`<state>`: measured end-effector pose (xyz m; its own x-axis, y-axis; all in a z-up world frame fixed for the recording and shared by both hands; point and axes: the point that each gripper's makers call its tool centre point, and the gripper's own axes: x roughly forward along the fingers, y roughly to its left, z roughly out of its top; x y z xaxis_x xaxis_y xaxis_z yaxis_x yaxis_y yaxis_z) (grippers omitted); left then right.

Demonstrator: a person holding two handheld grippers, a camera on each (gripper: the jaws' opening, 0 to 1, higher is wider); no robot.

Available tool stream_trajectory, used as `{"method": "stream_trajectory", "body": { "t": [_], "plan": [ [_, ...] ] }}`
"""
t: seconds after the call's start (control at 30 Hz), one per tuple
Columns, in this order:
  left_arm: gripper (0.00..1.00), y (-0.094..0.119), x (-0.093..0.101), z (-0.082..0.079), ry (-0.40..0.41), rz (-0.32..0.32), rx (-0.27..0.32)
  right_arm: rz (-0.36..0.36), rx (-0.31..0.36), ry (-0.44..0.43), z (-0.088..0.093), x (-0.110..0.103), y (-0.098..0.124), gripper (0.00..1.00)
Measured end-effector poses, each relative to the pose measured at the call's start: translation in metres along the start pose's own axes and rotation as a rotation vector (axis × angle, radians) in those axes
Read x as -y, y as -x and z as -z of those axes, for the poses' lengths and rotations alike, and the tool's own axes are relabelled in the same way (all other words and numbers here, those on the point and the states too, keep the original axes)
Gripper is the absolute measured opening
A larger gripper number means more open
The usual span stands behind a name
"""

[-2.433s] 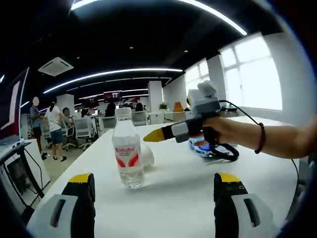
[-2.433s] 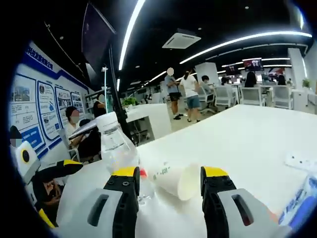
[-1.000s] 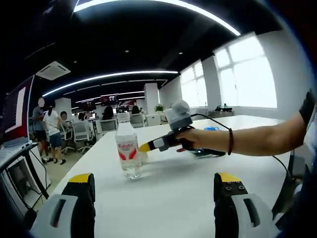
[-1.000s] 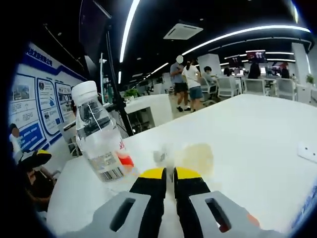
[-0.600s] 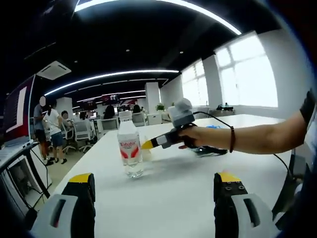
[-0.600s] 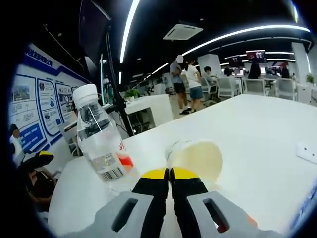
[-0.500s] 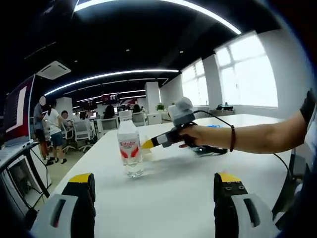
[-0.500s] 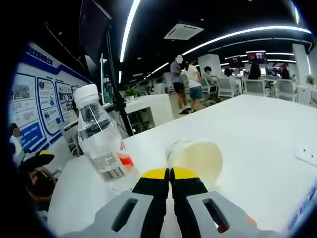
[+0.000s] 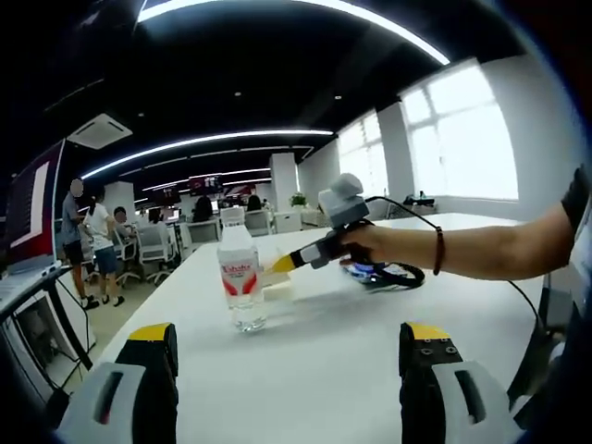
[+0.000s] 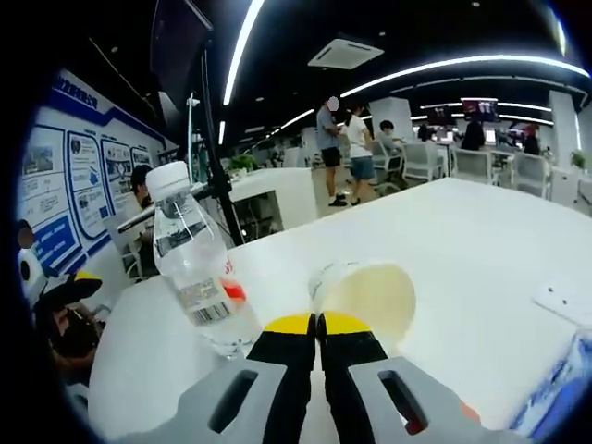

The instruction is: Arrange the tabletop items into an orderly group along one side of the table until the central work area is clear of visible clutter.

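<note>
Right gripper (image 10: 317, 321) pinched tight on paper cup (image 10: 363, 294) rim, cup just beside water bottle (image 10: 199, 273) | left gripper (image 9: 287, 335) spread wide, holding nothing, short of bottle | I'd carry low, avoid clipping bottle, release only once cup sits flat at table (image 10: 462, 240) side

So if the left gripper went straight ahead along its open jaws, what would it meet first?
Probably nothing but bare white table. The water bottle stands left of centre, so the left gripper may pass beside it; depth is unclear.
</note>
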<state>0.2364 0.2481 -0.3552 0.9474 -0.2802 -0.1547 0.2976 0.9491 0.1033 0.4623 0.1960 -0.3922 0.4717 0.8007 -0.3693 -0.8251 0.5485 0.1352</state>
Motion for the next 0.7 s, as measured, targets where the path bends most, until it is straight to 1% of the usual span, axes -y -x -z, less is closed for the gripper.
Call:
{"method": "stream_trajectory", "body": {
  "t": [0.33, 0.6, 0.7],
  "plan": [
    [0.99, 0.0002, -0.0003, 0.003, -0.003, -0.001, -0.01, -0.005, -0.036, 0.014, 0.0016, -0.0025, 0.002, 0.0],
    [0.99, 0.0021, -0.0023, 0.0055, -0.005, -0.005, -0.016, 0.015, -0.069, 0.034, 0.0064, 0.0022, 0.0059, 0.0],
    [0.99, 0.0023, -0.0033, 0.0069, -0.007, -0.008, -0.02, 0.016, -0.074, 0.036, 0.0048, 0.0035, 0.0077, 0.0]
  ]
}}
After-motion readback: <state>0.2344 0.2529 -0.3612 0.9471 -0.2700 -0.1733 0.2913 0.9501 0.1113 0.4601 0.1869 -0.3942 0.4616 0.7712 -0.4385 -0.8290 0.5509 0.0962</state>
